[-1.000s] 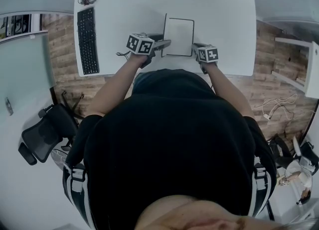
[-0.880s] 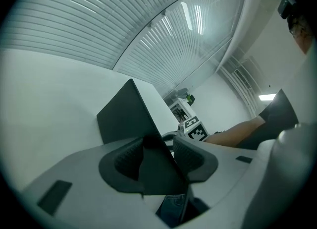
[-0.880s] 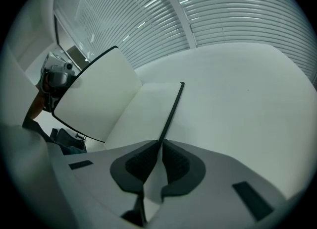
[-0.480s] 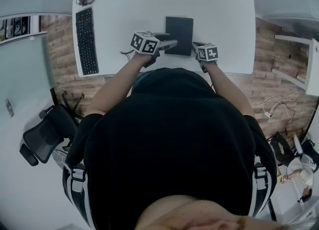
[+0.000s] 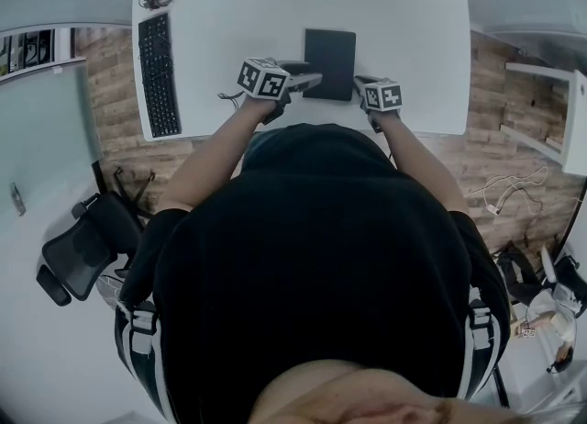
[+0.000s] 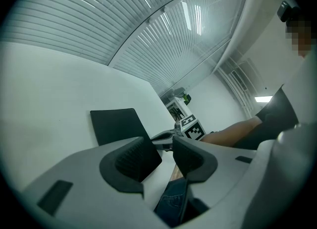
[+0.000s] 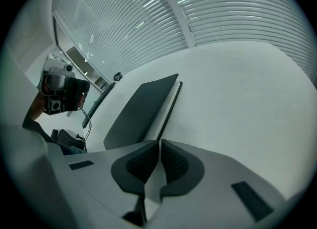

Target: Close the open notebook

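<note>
Notebook (image 5: 329,64) flipped shut since a second ago. Back then it lay open with a white page facing up; now only the dark cover shows, same as half a second ago. It's lying flat on the white desk (image 5: 238,18), about mid-desk and towards the near edge, well to the right of the keyboard (image 5: 158,73).

Both grippers are pretty much where they were. Left gripper (image 5: 315,79) points in from the left, with its tips at the notebook's near left edge. From the head view I can't tell if it actually touches. In its own view the jaws stand apart with nothing between them, ribbed pads (image 6: 133,156) bare, and the notebook (image 6: 116,124) sits on the desk past them.

Right gripper (image 5: 359,85) is just beside the notebook's near right corner, angled down at the desk. In its own view the two pads (image 7: 143,162) are pressed together with nothing caught in them. The notebook (image 7: 143,109) lies just ahead and to the left of the tips, cover flat, with a thin dark strip along its right edge.
</note>
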A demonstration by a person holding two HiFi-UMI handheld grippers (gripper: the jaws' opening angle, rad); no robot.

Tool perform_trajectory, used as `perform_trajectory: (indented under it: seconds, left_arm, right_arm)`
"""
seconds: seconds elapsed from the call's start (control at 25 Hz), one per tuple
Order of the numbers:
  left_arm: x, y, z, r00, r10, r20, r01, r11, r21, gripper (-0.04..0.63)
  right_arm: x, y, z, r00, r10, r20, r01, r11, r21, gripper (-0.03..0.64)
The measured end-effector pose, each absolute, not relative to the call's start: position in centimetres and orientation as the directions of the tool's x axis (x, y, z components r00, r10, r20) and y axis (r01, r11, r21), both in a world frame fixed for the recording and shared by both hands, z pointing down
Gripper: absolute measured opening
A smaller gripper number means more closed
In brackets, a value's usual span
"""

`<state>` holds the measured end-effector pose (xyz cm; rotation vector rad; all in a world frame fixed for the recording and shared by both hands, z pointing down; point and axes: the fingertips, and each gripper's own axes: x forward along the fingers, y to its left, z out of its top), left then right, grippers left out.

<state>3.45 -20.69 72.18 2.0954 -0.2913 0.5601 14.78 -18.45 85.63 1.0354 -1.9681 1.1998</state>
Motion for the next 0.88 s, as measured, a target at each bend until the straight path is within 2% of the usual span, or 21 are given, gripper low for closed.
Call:
perform_trajectory:
  seconds: [0.88]
  left_arm:
    - [4.1, -21.3, 71.5, 0.896, -0.011, 0.444, -0.382, -0.531, 0.756, 0.135]
  right_arm:
    - [16.1, -19.5, 84.3, -0.509, -0.344, 0.789, -0.859, 0.254, -0.444, 0.046]
